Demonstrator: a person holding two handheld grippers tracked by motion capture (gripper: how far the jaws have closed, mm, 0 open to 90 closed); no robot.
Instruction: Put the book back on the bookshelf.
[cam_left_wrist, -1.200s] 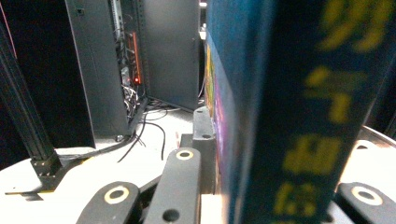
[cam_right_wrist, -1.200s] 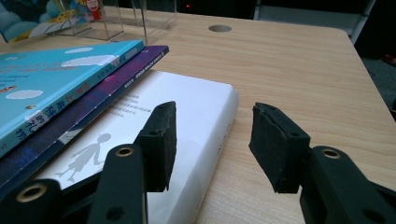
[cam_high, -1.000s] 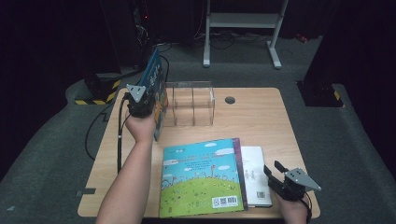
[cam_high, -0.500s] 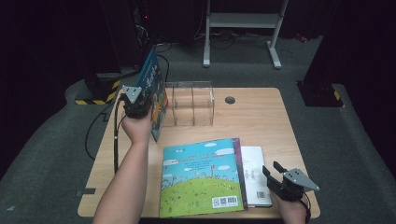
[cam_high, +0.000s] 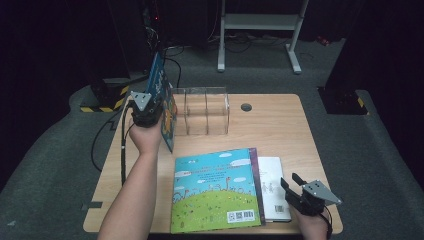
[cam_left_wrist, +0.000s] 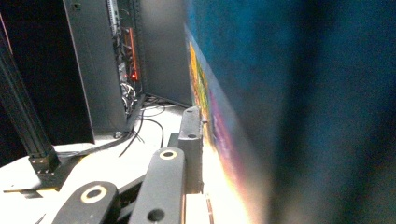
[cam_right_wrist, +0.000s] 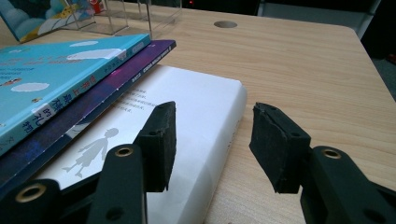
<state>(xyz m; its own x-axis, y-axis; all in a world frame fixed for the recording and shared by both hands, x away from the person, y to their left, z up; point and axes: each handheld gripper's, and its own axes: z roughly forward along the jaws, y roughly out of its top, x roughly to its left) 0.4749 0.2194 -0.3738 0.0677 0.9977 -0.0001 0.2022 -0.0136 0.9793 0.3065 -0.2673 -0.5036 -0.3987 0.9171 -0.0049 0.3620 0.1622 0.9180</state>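
A blue picture book (cam_high: 160, 75) stands on edge, tilted, at the left end of a clear acrylic rack (cam_high: 205, 112). My left gripper (cam_high: 152, 97) grips it from the near side. Its jaws have just been opening a little, with the book (cam_left_wrist: 280, 93) still between them and the visible pad (cam_left_wrist: 192, 140) against the cover; the other jaw is hidden behind the book. At the table's front right my right gripper (cam_high: 290, 180) is open. Its jaws (cam_right_wrist: 212, 126) straddle the edge of a white book (cam_right_wrist: 196, 102) without touching it.
A cyan picture book (cam_high: 215, 190) lies on a purple book (cam_high: 254, 170), which overlaps the white book (cam_high: 272, 185). The wooden table (cam_high: 280, 125) has a cable hole (cam_high: 246, 107) at the back. Dark equipment and cables stand beyond the table's far left.
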